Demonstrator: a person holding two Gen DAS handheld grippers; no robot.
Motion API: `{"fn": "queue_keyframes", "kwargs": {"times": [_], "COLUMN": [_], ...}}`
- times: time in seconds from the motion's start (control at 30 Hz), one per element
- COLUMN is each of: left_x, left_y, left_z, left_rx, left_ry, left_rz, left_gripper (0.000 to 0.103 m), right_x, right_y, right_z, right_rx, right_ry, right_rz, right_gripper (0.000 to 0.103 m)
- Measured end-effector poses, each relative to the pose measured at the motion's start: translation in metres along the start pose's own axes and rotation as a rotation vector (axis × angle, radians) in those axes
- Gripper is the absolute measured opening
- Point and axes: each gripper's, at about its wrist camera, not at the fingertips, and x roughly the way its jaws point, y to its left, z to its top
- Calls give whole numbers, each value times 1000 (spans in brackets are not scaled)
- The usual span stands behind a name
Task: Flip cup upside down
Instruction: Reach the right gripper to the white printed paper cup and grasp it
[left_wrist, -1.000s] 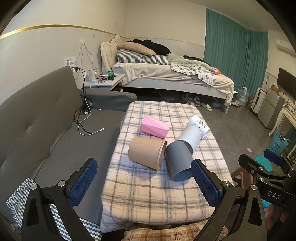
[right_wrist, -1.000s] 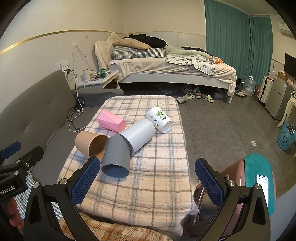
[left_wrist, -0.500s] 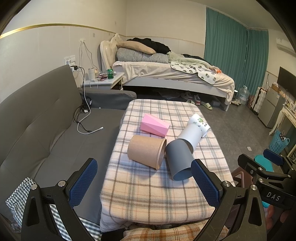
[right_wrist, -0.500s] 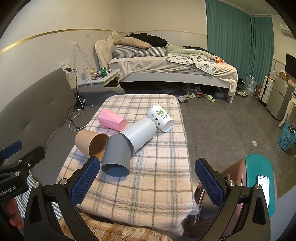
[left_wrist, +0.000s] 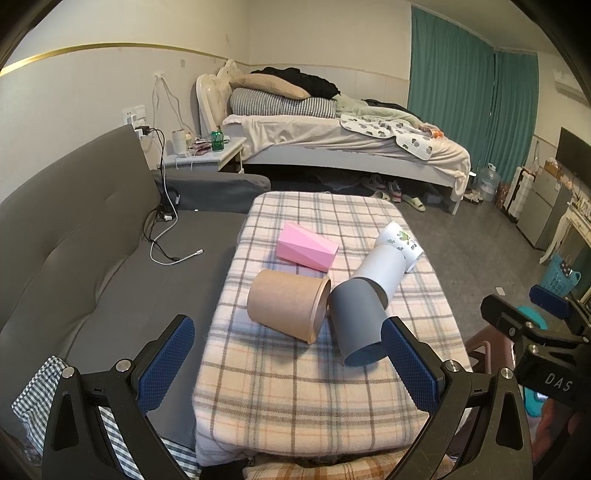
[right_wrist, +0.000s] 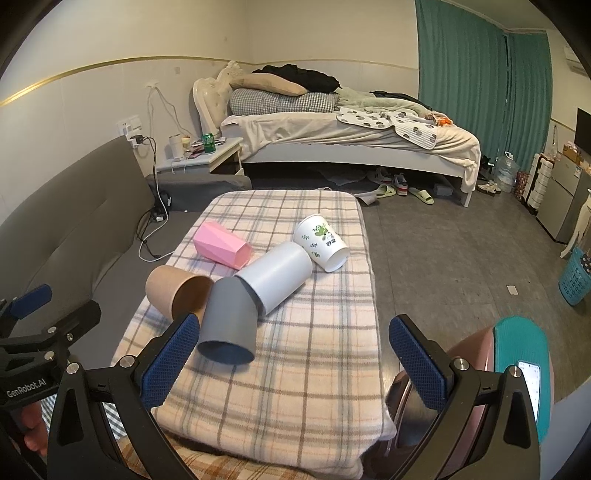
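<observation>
Several cups lie on their sides on a plaid-covered table (left_wrist: 295, 387) (right_wrist: 314, 387): a brown paper cup (left_wrist: 286, 308) (right_wrist: 173, 291), a dark grey cup (left_wrist: 356, 326) (right_wrist: 229, 325), a light grey cup (left_wrist: 382, 269) (right_wrist: 275, 280), a pink faceted cup (left_wrist: 306, 249) (right_wrist: 221, 247) and a white cup with green leaves (left_wrist: 400, 242) (right_wrist: 321, 242). My left gripper (left_wrist: 288, 363) is open and empty at the near table edge, before the brown and dark grey cups. My right gripper (right_wrist: 295, 363) is open and empty, near the dark grey cup's mouth.
A grey sofa (left_wrist: 74, 240) with a charging cable (left_wrist: 166, 243) runs along the left. A bed (left_wrist: 332, 147) and nightstand (left_wrist: 207, 155) stand behind the table. A pink stool with a teal seat and a phone (right_wrist: 517, 354) is at the right.
Both grippers have drifted slightly forward toward the table; the cups look a little nearer. Both stay open and nothing on the table has moved.
</observation>
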Motion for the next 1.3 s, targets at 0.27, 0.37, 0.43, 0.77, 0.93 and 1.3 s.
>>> {"fn": "queue_keyframes", "kwargs": {"times": [0.27,0.37,0.43,0.77,0.93,1.3], "left_x": [35,53,65,141,171,205], "left_y": [-4,-7,-8,-17,-21,-20], "left_z": [21,31,37,63,71,74], "left_rx": [-6,-8,-8,0,1,14], "left_ry": [40,52,59,118,146,186], "left_rz": [15,24,27,44,42,46], "left_gripper": [103,103,103,103,103,103], "right_x": [34,57,71,173,221,306], "right_y": [-19,-26,-29,-49,-56,-62], "right_z": [32,47,54,91,103,111], "right_rx": [-12,-18,-23,-53,-83,-77], "right_ry": [34,62,80,212,270,414], "right_rz": [39,59,70,97,114,158], "right_gripper": [103,103,103,103,103,98]}}
